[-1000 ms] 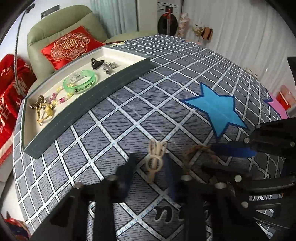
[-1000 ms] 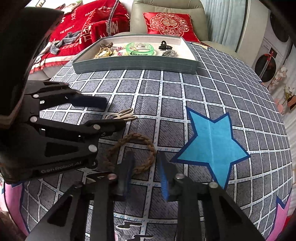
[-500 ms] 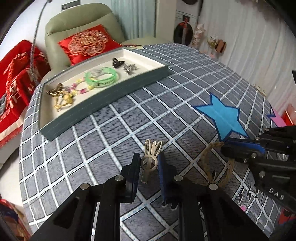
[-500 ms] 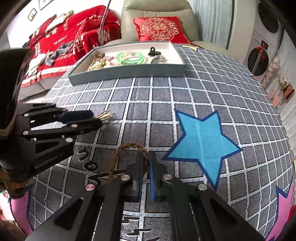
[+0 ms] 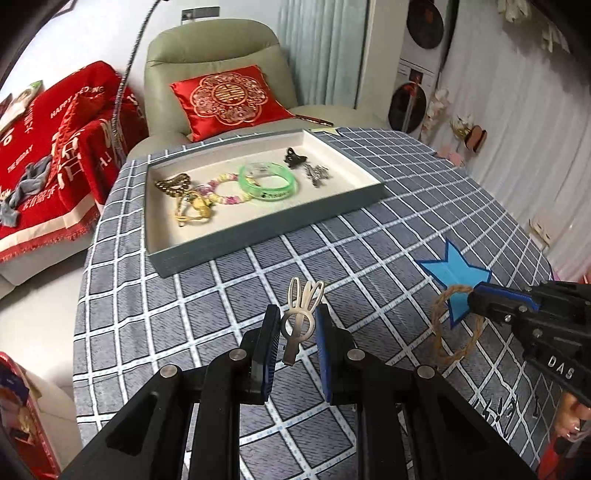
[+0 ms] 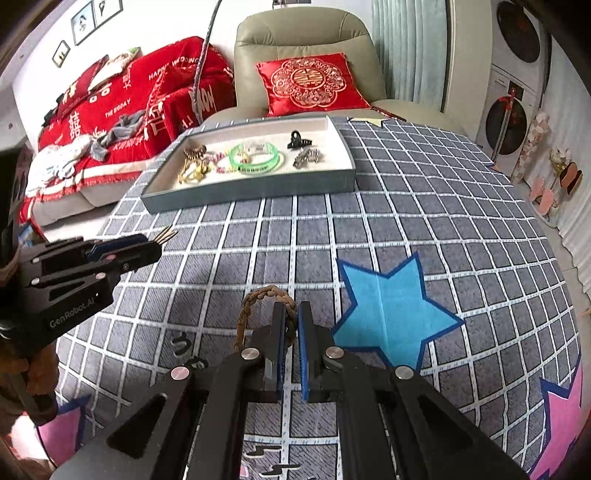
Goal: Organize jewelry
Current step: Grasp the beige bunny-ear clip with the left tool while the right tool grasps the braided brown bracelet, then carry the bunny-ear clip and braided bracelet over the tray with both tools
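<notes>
Left gripper (image 5: 295, 325) clamped on a pale clip (image 5: 301, 317), lifted off the worktop (image 5: 221, 295). Clip's three loops stick up past the blue pads (image 5: 321, 350). Right gripper (image 6: 291, 321) clenched tight on a brown braided band (image 6: 258, 299), also up off the cloth. Band hangs in a loop to the left of the pads in the right view.

Farther back on the worktop, a grey tray (image 5: 258, 232) with a cream floor. Inside it: a green bangle (image 5: 267, 181), a pink bead bracelet (image 5: 225, 192), gold pieces (image 5: 184, 199), a black claw clip (image 5: 294, 157) and a silver clip (image 5: 316, 173). Nothing but open checked cloth between both grippers and the near tray wall. A blue star (image 6: 388, 306) printed on the cloth, near the right gripper. Behind the tray, a beige chair (image 5: 210, 48) with a red cushion (image 5: 229, 98); a red blanket (image 5: 55, 147) to the left.

Seen only from the left view: the whole band (image 5: 456, 325) as a ring, dangling from the right gripper's tip (image 5: 480, 302), and the clip's flat face. Seen only from the right view: a pink star (image 6: 561, 417) at the cloth's edge, a washer (image 6: 513, 110) by the wall, framed pictures (image 6: 88, 18) up high, and the left gripper (image 6: 147, 247) from the side, with just the clip's tips (image 6: 166, 234) poking out.
</notes>
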{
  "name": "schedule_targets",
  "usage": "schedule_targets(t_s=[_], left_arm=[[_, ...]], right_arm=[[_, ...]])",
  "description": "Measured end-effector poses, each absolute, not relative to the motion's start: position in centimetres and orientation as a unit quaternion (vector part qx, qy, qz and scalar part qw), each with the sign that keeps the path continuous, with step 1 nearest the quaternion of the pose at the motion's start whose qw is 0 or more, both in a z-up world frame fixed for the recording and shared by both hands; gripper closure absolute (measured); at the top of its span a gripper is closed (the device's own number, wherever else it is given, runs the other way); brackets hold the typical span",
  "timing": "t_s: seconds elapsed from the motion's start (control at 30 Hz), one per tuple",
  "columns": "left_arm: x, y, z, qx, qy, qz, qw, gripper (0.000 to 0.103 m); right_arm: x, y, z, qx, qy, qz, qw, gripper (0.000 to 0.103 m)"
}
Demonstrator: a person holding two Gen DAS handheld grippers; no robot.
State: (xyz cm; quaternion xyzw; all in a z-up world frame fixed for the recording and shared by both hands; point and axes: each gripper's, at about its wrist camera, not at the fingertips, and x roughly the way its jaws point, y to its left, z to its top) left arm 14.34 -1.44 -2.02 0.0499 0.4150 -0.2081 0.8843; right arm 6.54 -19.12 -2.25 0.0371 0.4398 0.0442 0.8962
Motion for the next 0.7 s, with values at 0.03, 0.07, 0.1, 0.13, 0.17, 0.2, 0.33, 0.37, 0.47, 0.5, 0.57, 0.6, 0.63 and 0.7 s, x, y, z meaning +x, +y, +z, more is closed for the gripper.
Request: schedule_targets(t_s=[0.03, 0.07, 0.1, 0.13, 0.17, 0.2, 0.33, 0.37, 0.47, 0.5, 0.57, 0.6, 0.63, 0.7], left_arm=[[14.5, -1.3, -2.0, 0.048, 0.415, -0.206, 0.885, 0.069], [14.6, -1.1, -1.9, 0.046, 0.414, -0.204, 0.886, 0.069], [14.8, -0.8, -1.9, 0.043, 0.414, -0.201, 0.886, 0.069], [14.9, -0.6, -1.8, 0.041, 0.414, -0.199, 0.887, 0.069], [15.1, -0.5, -1.8, 0.04, 0.413, -0.197, 0.888, 0.069], [15.3, -0.4, -1.7, 0.038, 0.413, -0.196, 0.889, 0.069], [16.2, 0.0, -1.6, 0.033, 0.411, -0.191, 0.891, 0.069], [16.5, 0.0, -1.5, 0.032, 0.41, -0.19, 0.891, 0.069], [17.1, 0.1, -1.4, 0.033, 0.408, -0.187, 0.893, 0.069], [17.3, 0.0, -1.3, 0.033, 0.406, -0.186, 0.894, 0.069], [17.8, 0.0, -1.0, 0.032, 0.402, -0.186, 0.896, 0.069], [18.0, 0.0, -0.9, 0.032, 0.401, -0.185, 0.897, 0.069], [18.3, -0.1, -0.7, 0.031, 0.399, -0.184, 0.898, 0.069], [18.8, -0.1, -0.5, 0.031, 0.396, -0.182, 0.9, 0.069]], right_arm=[[6.7, -19.1, -2.1, 0.039, 0.438, 0.044, 0.897, 0.096], [6.9, -19.2, -1.9, 0.042, 0.436, 0.045, 0.898, 0.096], [7.1, -19.3, -1.7, 0.044, 0.435, 0.045, 0.898, 0.096], [7.3, -19.3, -1.6, 0.047, 0.433, 0.046, 0.899, 0.096], [7.5, -19.4, -1.5, 0.05, 0.432, 0.047, 0.899, 0.096], [7.8, -19.4, -1.3, 0.052, 0.43, 0.047, 0.9, 0.096], [8.8, -19.6, -0.6, 0.058, 0.423, 0.048, 0.903, 0.096], [9.0, -19.6, -0.4, 0.058, 0.422, 0.048, 0.904, 0.096], [10.0, -19.7, 0.1, 0.06, 0.418, 0.05, 0.905, 0.096], [10.3, -19.7, 0.2, 0.06, 0.416, 0.051, 0.906, 0.096], [11.2, -19.7, 0.6, 0.06, 0.414, 0.053, 0.907, 0.096], [11.5, -19.7, 0.7, 0.06, 0.413, 0.053, 0.907, 0.096], [12.0, -19.7, 0.9, 0.061, 0.412, 0.054, 0.907, 0.096], [12.9, -19.7, 1.2, 0.063, 0.41, 0.056, 0.908, 0.096]])
